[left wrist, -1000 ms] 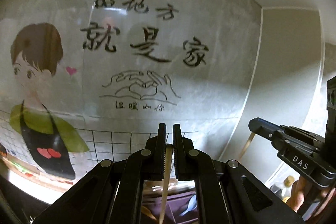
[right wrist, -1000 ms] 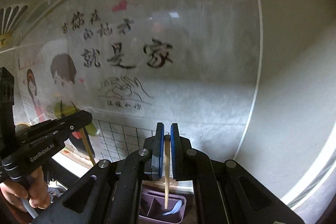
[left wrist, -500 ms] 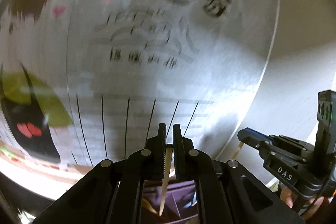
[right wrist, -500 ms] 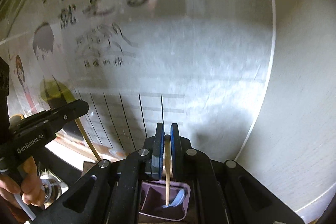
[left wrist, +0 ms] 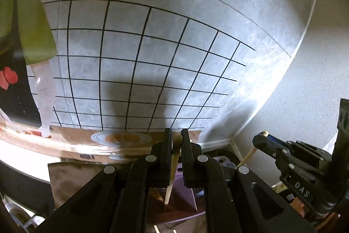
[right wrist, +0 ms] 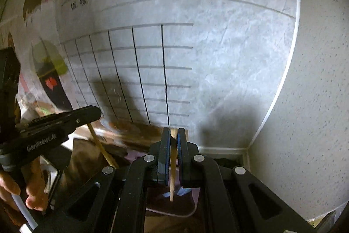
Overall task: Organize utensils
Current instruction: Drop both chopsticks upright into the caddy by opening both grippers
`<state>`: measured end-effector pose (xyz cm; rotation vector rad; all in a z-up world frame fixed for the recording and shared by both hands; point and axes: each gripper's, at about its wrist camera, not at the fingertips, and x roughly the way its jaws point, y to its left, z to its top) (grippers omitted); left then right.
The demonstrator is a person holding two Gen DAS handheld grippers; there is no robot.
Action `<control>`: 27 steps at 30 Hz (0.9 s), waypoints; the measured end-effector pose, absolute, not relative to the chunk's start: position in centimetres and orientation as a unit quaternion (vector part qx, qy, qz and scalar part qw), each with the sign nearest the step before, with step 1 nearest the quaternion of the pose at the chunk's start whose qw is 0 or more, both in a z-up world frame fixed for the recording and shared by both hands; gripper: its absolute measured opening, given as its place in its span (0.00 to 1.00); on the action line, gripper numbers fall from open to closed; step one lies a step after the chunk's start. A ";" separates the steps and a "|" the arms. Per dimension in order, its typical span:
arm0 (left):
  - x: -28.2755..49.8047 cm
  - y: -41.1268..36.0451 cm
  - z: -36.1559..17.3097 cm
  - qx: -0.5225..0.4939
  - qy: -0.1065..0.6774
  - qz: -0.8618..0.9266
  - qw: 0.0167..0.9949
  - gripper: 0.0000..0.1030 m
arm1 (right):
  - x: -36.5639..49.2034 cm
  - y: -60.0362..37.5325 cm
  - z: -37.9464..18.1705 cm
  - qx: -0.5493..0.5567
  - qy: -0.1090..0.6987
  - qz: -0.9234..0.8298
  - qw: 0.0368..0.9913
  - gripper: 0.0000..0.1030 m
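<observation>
Chopsticks: I'm gripping one per claw, left chopstick (left wrist: 172,169) & right chopstick (right wrist: 172,171), tips hanging over purple organizer (left wrist: 185,195).
Left gripper (left wrist: 176,139): clenched on its stick.
Right gripper (right wrist: 172,137): same.
Change: I'm tilting both down vs 1 s ago; organizer nearer, so drop-in looks imminent.

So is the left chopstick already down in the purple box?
Not yet. The left gripper holds the chopstick upright, its tip above the purple box.
</observation>
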<state>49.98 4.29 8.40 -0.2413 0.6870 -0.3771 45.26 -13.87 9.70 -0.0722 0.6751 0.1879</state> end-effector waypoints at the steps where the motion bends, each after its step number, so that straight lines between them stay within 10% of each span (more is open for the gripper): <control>1: 49.8 4.3 8.6 -0.118 0.331 -0.183 0.918 0.08 | 45.1 -13.7 9.8 -0.041 0.327 0.091 0.940 0.11; 5: 48.4 4.6 10.5 -0.116 0.311 -0.183 0.925 0.10 | 43.1 -13.6 10.8 -0.063 0.298 0.075 0.950 0.39; 27: 28.7 3.6 10.4 -0.089 0.290 -0.148 0.941 0.23 | 26.4 -18.8 9.8 -0.038 0.284 0.100 0.953 0.40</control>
